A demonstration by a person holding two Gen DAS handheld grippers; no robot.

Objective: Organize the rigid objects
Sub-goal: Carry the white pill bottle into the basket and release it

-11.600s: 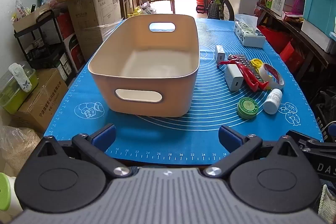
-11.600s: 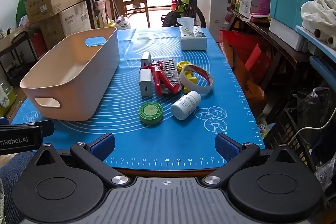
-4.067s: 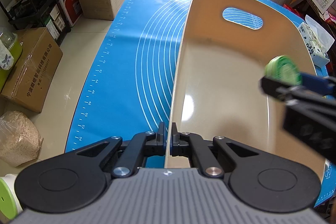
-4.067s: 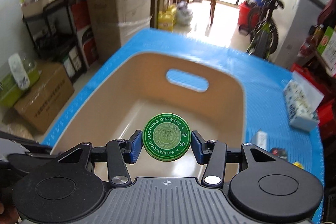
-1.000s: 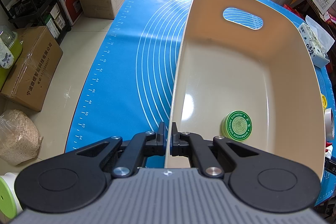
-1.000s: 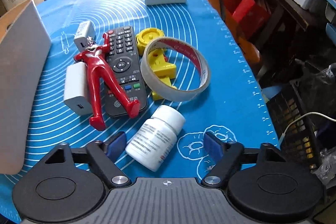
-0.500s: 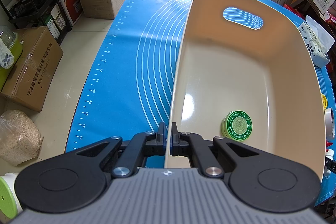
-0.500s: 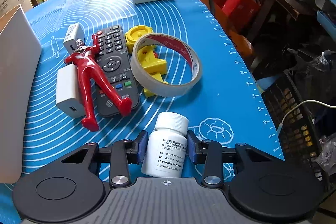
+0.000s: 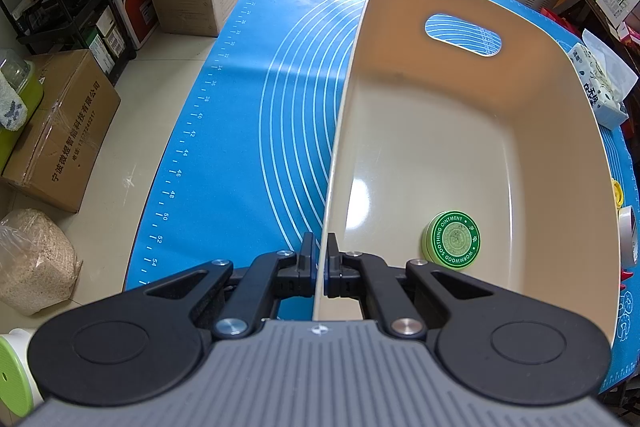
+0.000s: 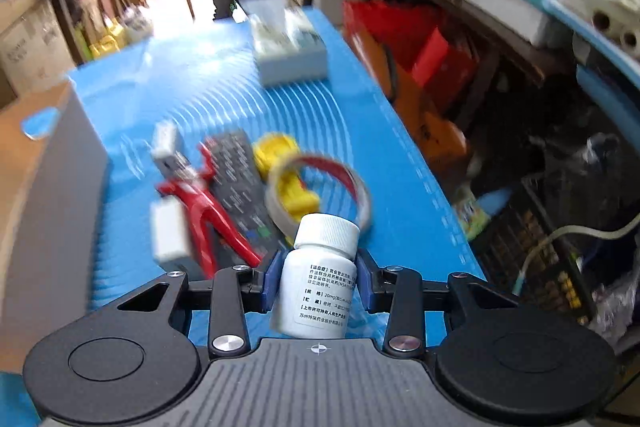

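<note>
The right gripper (image 10: 317,283) clamps the white pill bottle (image 10: 316,281) upright, cap up, above the blue mat (image 10: 224,95), with the beige bin (image 9: 460,147) off to its left, whose near rim the shut left gripper (image 9: 319,267) pinches.

Mat (image 9: 248,131): bright blue, with white concentric arcs and a white ruler scale along the edge.
Bin (image 9: 460,131): beige, glossy inside.
Tin (image 9: 451,239): green lid with pale lettering around its rim.
Bottle (image 10: 316,291): white, white cap, black print on the label.
Figure (image 10: 200,203): red.
Remote (image 10: 240,183): dark grey.
Tape roll (image 10: 320,191): red inside, pale outside.
Gripper pads (image 10: 272,279): blue.
</note>
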